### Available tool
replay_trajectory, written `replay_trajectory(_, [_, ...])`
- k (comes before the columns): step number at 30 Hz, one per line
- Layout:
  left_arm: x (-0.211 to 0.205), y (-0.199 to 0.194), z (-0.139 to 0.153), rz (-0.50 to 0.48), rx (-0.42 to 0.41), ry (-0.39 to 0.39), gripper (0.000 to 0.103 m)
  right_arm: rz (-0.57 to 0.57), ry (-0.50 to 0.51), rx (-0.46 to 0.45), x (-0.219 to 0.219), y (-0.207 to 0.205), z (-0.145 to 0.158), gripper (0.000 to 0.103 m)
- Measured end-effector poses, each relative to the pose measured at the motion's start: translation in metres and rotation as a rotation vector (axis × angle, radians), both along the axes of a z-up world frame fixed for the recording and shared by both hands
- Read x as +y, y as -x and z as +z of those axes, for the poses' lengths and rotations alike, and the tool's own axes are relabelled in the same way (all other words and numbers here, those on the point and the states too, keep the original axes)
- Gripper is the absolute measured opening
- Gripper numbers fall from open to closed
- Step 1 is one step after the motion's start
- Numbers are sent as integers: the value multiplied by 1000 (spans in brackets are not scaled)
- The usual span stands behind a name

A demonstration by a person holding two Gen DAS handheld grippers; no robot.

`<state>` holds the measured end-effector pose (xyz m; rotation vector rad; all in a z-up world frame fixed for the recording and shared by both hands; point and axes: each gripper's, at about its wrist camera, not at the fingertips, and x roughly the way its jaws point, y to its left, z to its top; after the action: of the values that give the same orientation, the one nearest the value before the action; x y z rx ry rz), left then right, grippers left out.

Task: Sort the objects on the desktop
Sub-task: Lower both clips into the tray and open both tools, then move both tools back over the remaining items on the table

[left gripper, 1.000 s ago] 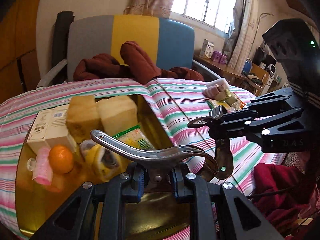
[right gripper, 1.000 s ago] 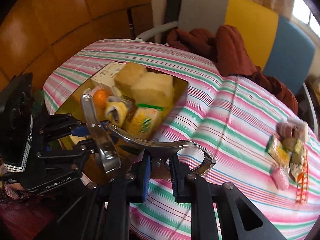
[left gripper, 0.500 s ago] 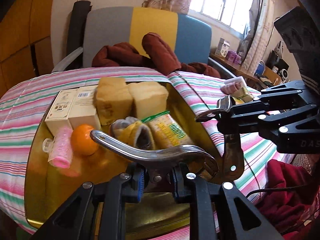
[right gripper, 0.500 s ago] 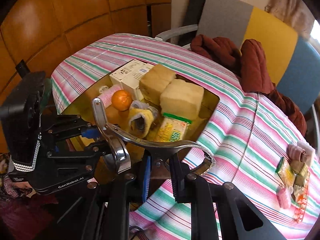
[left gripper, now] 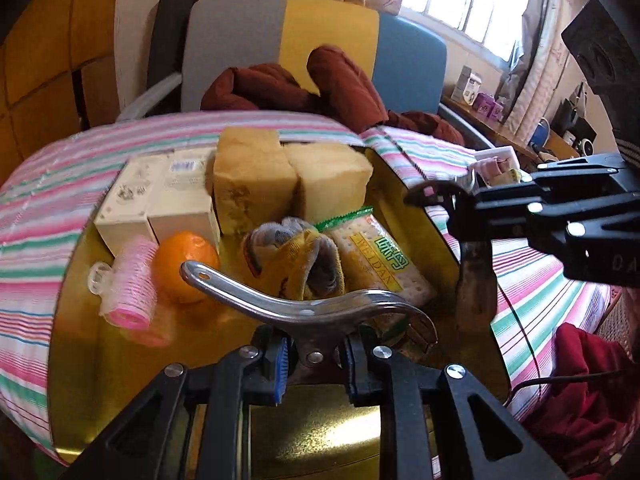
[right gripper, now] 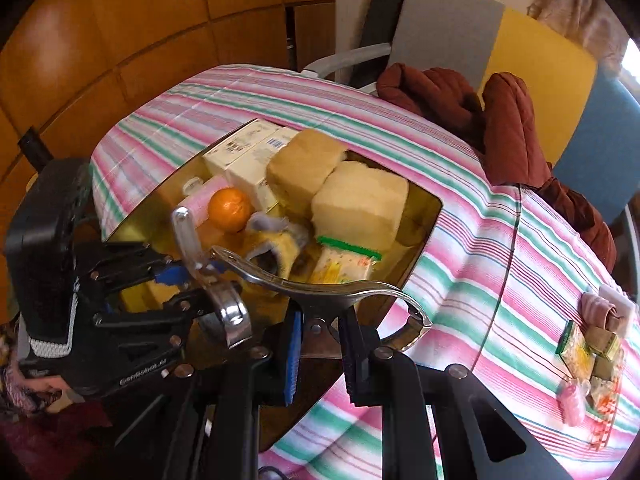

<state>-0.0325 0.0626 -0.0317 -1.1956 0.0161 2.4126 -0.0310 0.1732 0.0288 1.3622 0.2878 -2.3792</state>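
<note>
Both grippers, left (left gripper: 314, 354) and right (right gripper: 318, 344), clamp metal tongs (left gripper: 304, 306) above the tray (left gripper: 80, 340); steady approach advisable toward the sock (left gripper: 298, 258).

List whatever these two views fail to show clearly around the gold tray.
- Gold tray: near edge hidden behind the left gripper and its metal clamp, left wrist view.
- White boxes: print too small and blurred, both views.
- Small pile of items on the striped cloth: too small to name, right wrist view; in the left wrist view the right gripper covers it.
- Sock: partly behind the clamp handle.
</note>
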Motion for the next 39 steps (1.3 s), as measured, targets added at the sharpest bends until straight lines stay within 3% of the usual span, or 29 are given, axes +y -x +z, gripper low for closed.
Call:
replay_trajectory(6, [-2, 8, -16, 10, -161, -57, 36, -35, 24, -38, 2, 24, -12, 18])
replay_trajectory(9, [-6, 6, -19, 29, -194, -56, 42, -28, 48, -52, 0, 33, -17, 19])
replay_trajectory(12, [-13, 0, -14, 41, -181, -63, 43, -44, 65, -36, -2, 37, -17, 34])
replay_trajectory(14, [-17, -4, -8, 44, -164, -72, 44, -61, 53, -5, -1, 36, -14, 37])
replay_trajectory(16, [-21, -7, -4, 53, -148, -74, 44, -84, 66, 6, 3, 34, -11, 46])
replay_trajectory(23, [-17, -5, -4, 72, -146, -69, 44, -157, 103, 7, 23, 21, -9, 52])
replay_trajectory(31, [-1, -8, 3, 44, -139, -23, 47, -228, 143, 29, 50, 6, -7, 88])
replay_trajectory(33, [4, -8, 4, 30, -137, -21, 47, -254, 152, 32, 62, 3, -7, 92])
replay_trajectory(39, [33, -11, 12, -24, -117, 5, 48, -357, 136, 22, 111, -7, -12, 92])
